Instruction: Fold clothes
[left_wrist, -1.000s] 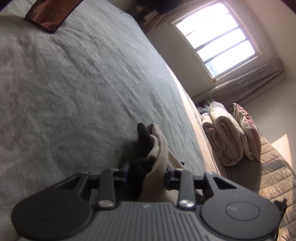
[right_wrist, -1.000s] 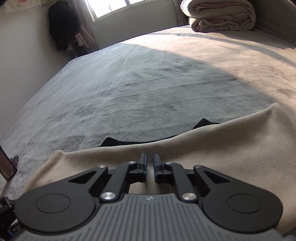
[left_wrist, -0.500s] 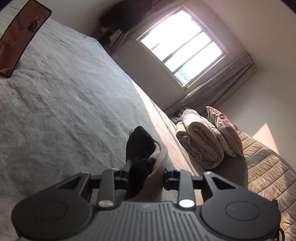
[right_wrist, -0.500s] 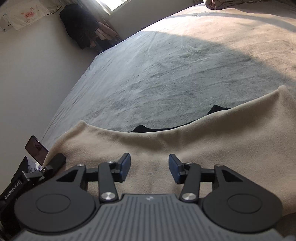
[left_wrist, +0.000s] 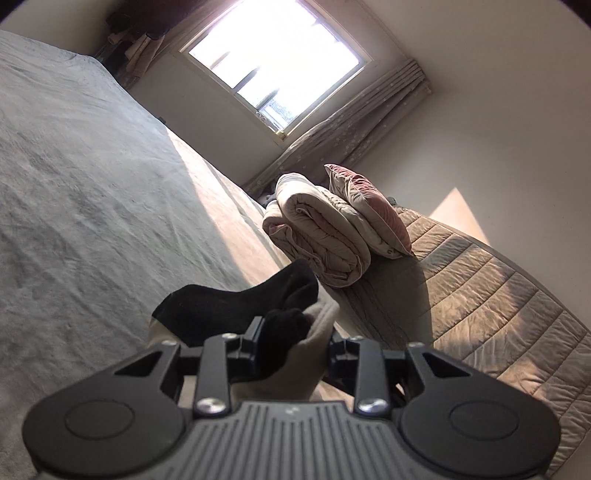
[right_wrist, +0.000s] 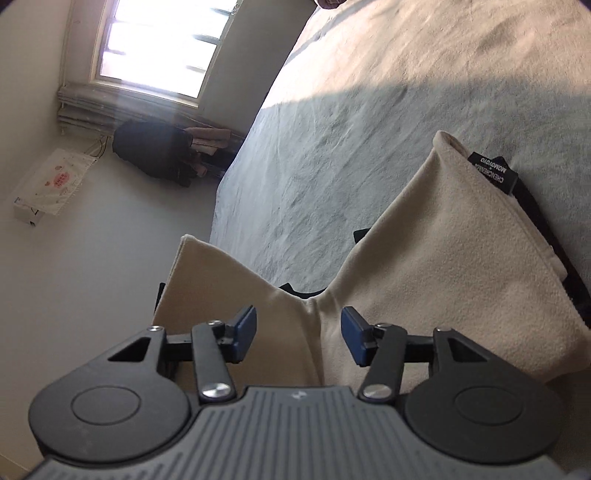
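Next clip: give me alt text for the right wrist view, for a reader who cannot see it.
The right gripper hangs open over a cream fleece garment with black trim and a black label, gripping nothing. The garment lies rumpled on a grey bedspread; beyond are a sunlit window and dark clothes hanging by the wall.

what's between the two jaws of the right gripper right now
In the right wrist view, the right gripper is open, and a raised crease of the beige garment runs through the gap; neither jaw is pressing it.
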